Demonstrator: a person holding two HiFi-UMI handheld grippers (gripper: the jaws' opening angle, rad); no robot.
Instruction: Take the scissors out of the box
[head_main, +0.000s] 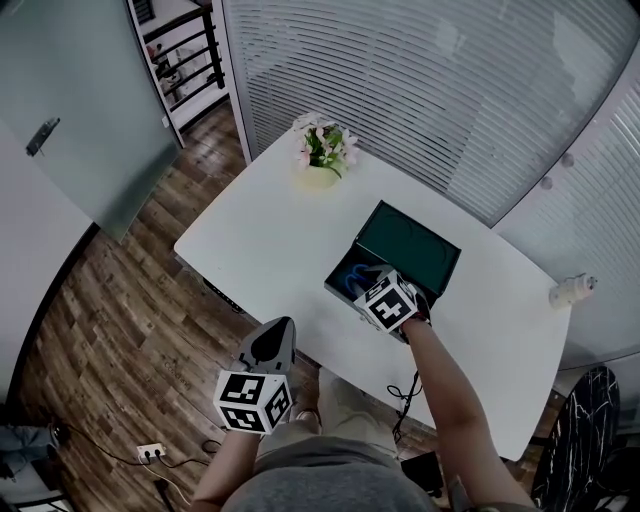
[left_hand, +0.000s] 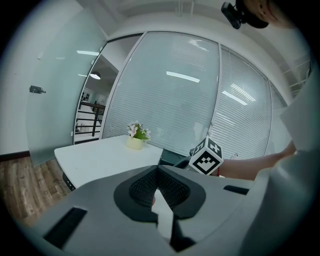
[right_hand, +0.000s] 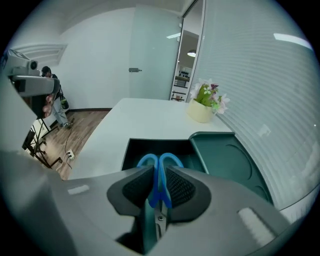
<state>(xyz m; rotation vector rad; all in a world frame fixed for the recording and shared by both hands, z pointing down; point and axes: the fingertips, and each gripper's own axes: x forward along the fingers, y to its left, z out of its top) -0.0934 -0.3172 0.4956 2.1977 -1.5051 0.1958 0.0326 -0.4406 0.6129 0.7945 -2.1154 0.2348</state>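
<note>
A dark green box (head_main: 342, 262) stands open on the white table (head_main: 260, 235), its lid (head_main: 410, 245) laid back behind it. My right gripper (head_main: 366, 286) hangs over the box, shut on the blue-handled scissors (right_hand: 160, 165). In the right gripper view the pads clamp the handles just above the box (right_hand: 135, 150), with the blades pointing back toward the camera. A bit of the blue scissors (head_main: 350, 278) shows in the head view. My left gripper (head_main: 282, 325) is off the table's near edge, shut and empty; in its own view my left gripper (left_hand: 157, 169) has its tips touching.
A pot of flowers (head_main: 322, 155) sits at the table's far corner. A small white object (head_main: 572, 290) lies at the right edge. A black cable (head_main: 405, 395) hangs off the near edge. Blind-covered glass walls run behind the table, with wood floor and a socket (head_main: 150, 452) to the left.
</note>
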